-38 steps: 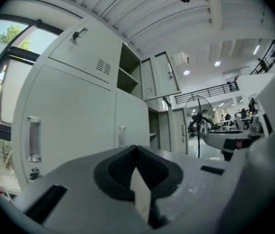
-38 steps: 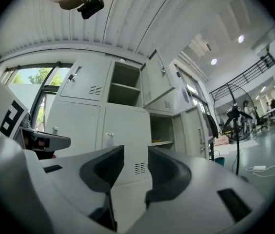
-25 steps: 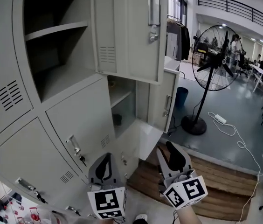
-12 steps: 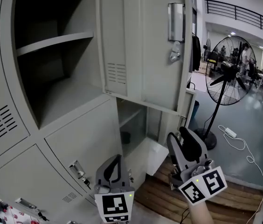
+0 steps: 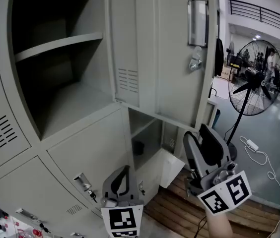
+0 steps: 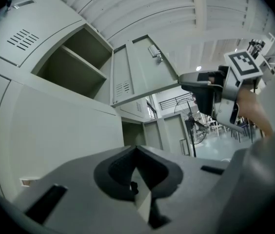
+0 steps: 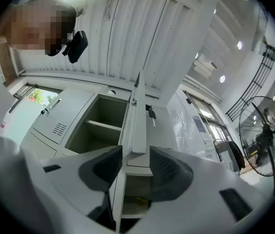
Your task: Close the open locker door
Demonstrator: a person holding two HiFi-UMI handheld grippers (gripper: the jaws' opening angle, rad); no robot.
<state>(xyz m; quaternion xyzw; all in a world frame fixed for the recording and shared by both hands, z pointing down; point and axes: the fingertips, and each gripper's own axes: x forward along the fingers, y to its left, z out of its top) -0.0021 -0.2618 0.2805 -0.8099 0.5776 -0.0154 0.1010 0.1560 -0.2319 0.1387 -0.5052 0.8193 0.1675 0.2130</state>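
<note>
Right, I'm on the approach, with no contact made yet. The open locker door of the upper compartment swings out toward me and fills the head view from 12 to 1 o'clock. Its handle and the lock with its key sit on the free edge.

My right gripper is tilted upward just below the door's bottom edge. Its jaws stand well apart and have just been opening. They hold nothing. In the right gripper view the door's thin edge lines up through the gap between them, but it's further off, not between the pads.

My left gripper hangs low at 7 o'clock in front of the closed lower doors. Its jaws are pressed together on nothing, and it has no job here that I can see.

For the next move, I reckon the right gripper has to go up to that free edge and push the panel round toward 9 o'clock until it sits flat over the shelf.

As for obstacles, nothing sticks out of the upper compartment as far as I can see. Below it, a lower compartment gapes open too, directly under my reach, so I'll want to clear it.

The standing fan at 2 o'clock and the cable on the floor at 4 o'clock are well away from the door's path.
</note>
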